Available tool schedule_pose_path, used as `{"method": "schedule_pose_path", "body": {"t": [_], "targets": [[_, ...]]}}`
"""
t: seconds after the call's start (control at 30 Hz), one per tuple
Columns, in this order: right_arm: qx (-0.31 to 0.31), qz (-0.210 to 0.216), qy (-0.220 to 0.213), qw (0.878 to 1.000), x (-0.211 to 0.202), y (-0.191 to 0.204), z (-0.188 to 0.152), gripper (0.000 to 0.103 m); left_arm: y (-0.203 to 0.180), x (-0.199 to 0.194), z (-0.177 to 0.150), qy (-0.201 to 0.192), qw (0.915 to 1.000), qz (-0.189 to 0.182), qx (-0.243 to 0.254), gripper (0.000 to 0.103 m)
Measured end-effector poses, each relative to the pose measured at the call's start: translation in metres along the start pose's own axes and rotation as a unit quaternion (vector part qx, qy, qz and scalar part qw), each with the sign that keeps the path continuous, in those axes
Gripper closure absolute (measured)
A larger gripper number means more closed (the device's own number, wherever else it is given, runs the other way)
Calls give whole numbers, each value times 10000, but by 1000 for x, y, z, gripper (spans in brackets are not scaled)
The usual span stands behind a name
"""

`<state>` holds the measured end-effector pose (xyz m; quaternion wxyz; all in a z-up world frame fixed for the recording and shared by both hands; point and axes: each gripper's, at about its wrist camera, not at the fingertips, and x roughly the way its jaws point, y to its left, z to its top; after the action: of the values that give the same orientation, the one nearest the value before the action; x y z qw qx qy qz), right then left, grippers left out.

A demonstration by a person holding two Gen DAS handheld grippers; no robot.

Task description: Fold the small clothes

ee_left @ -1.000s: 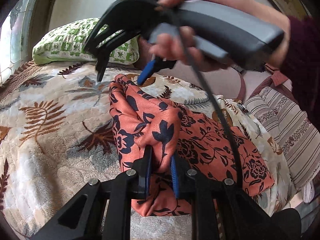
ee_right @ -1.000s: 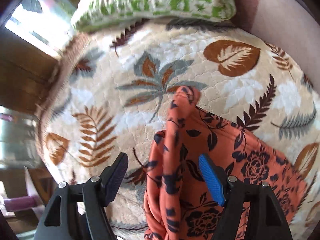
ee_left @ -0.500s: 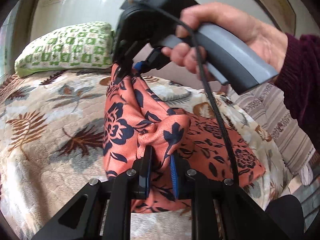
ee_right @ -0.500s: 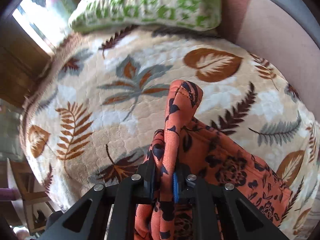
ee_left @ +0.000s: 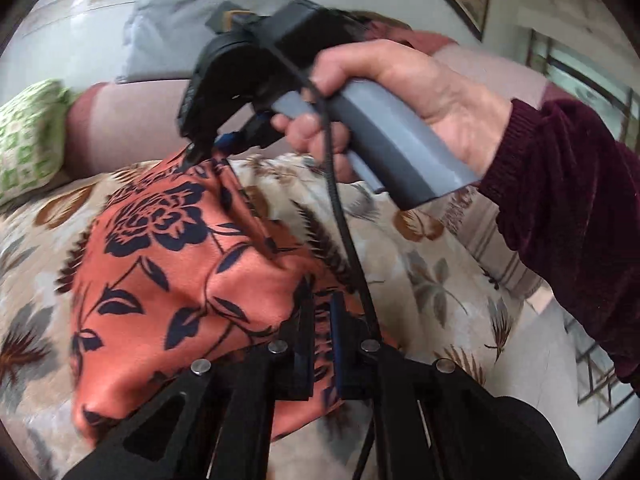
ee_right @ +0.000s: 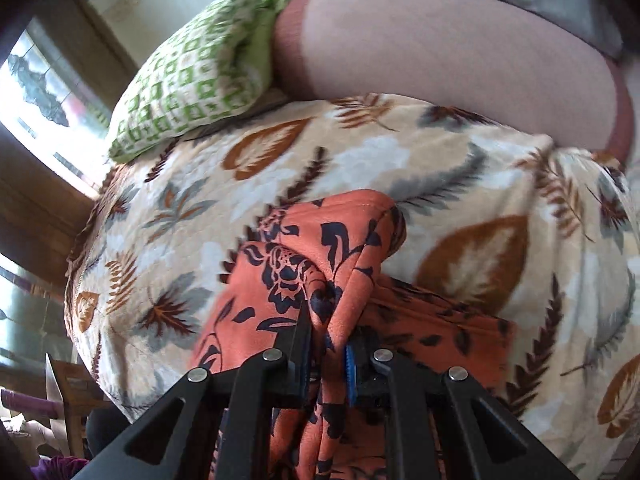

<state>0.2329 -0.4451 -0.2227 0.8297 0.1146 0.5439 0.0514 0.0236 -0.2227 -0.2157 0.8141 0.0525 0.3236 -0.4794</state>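
An orange cloth with dark blue flowers point(ee_left: 168, 272) is lifted off the leaf-patterned bed cover point(ee_left: 432, 280). My left gripper point(ee_left: 322, 312) is shut on its near edge. My right gripper point(ee_left: 208, 148) shows above in the left wrist view, shut on the cloth's far corner, so the cloth hangs stretched between the two. In the right wrist view the right gripper point(ee_right: 328, 336) pinches a bunched fold of the cloth point(ee_right: 320, 248), and the rest trails down over the bed cover point(ee_right: 460, 168).
A green and white pillow point(ee_right: 188, 80) lies at the head of the bed against a pink padded headboard point(ee_right: 440, 40). A window point(ee_right: 40, 92) is at the left. A striped cushion point(ee_left: 500, 256) lies at the right of the bed.
My right gripper closed on the cloth's far corner. Both grippers then lifted the cloth off the bed and swung it to the right, so it now hangs spread between them.
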Motion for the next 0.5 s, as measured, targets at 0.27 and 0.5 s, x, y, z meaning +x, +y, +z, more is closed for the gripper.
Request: {"method": "schedule_pose_path", "body": {"t": [0.27, 0.5], "targets": [[863, 146, 143, 9961, 26, -106, -45, 90, -40, 71, -18, 795, 9962, -335, 82, 97], [1742, 552, -10, 9832, 45, -150, -83, 84, -58, 71, -36, 1216, 9913, -326, 372, 97]]}}
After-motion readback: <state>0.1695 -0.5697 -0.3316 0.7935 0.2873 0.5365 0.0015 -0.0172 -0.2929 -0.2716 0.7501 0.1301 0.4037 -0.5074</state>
